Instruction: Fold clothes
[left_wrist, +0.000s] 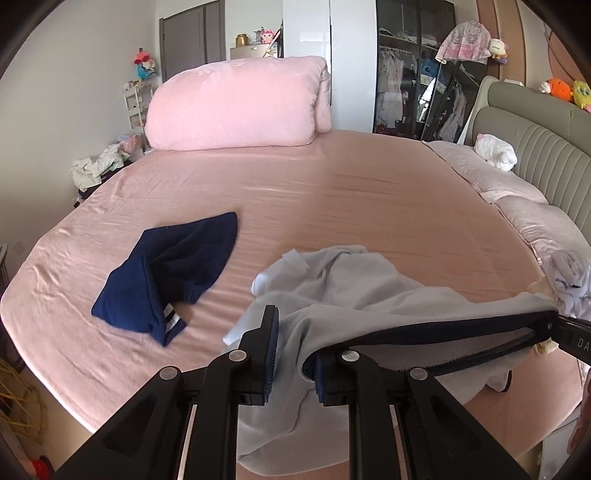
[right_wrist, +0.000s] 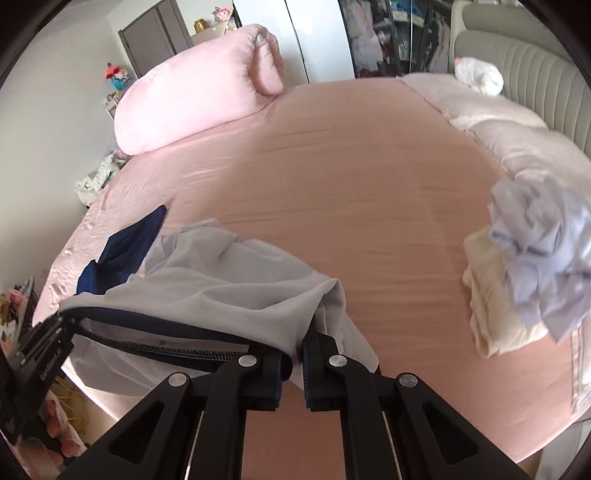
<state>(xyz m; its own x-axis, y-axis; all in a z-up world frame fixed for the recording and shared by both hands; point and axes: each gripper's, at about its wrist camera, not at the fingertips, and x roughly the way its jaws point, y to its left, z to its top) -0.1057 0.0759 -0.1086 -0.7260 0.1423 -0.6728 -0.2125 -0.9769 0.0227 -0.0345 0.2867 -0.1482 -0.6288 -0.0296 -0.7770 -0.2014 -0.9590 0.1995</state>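
1. Left gripper (left_wrist: 293, 354): my left tongs pinch the near edge of the grey garment (left_wrist: 354, 284). The cloth passes between the two pads and drapes down over the bed's front edge.
2. Right gripper (right_wrist: 293, 373): my right tongs are pressed together on the same grey garment (right_wrist: 236, 273), at the other end of its waistband. A fold of cloth is bunched between the pads.
3. Waistband (left_wrist: 443, 330): a dark-edged band stretched taut between the two grippers; in the left wrist view it runs rightward to the other tool, and in the right wrist view (right_wrist: 177, 332) it runs leftward.
4. Grey garment, position: at the near edge of the pink bed sheet (left_wrist: 351, 192), partly lifted, with its far part lying rumpled on the sheet.
5. Navy garment (left_wrist: 166, 277): lying loosely on the sheet to the left of the grey one, apart from it in the left wrist view, with a white-striped hem at its near corner.
6. Clothes pile (right_wrist: 528, 258): a crumpled pale lilac piece on top of a folded cream piece, at the right side of the bed, near the pillows (right_wrist: 517, 140).
7. Pink duvet (left_wrist: 236, 103): rolled up at the far end of the bed.
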